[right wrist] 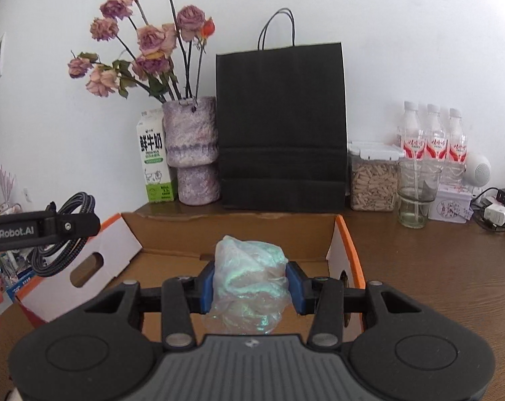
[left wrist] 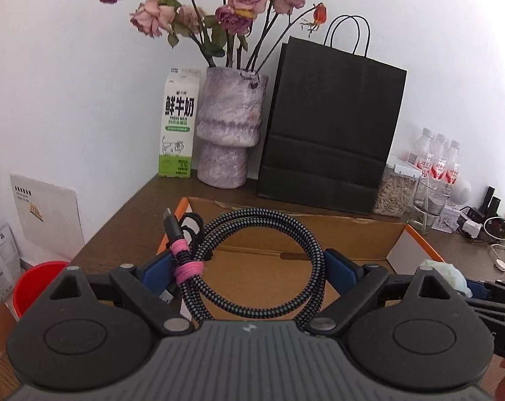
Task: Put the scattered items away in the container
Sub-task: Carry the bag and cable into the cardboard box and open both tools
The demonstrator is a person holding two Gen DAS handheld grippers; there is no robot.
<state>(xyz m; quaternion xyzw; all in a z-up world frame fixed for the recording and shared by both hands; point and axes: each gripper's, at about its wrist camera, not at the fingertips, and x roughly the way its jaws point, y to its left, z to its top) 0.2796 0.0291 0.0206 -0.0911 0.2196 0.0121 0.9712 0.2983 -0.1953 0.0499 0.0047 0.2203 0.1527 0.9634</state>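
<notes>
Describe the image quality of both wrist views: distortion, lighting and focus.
Left wrist view: strong fisheye bend, dark vignette in the corners; even daylight, soft shadows; the coiled cable in the left gripper is sharp, the water bottles near the edge softer. Right wrist view: same barrel distortion bows the cardboard box; the crumpled plastic bag in the right gripper shows greenish sheen, slightly soft.

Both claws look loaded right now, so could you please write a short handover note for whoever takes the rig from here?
Left claw: shut on the coiled cable, held above the box.
Right claw: shut on the plastic wad, also over the box.
Box: open cardboard, on the wooden table in front of the black bag; the floor that shows is bare.
Done: both items picked up and brought over the box.
Left: lower and release each into the box. I see no other loose task items from these views; check the table yourself.
</notes>
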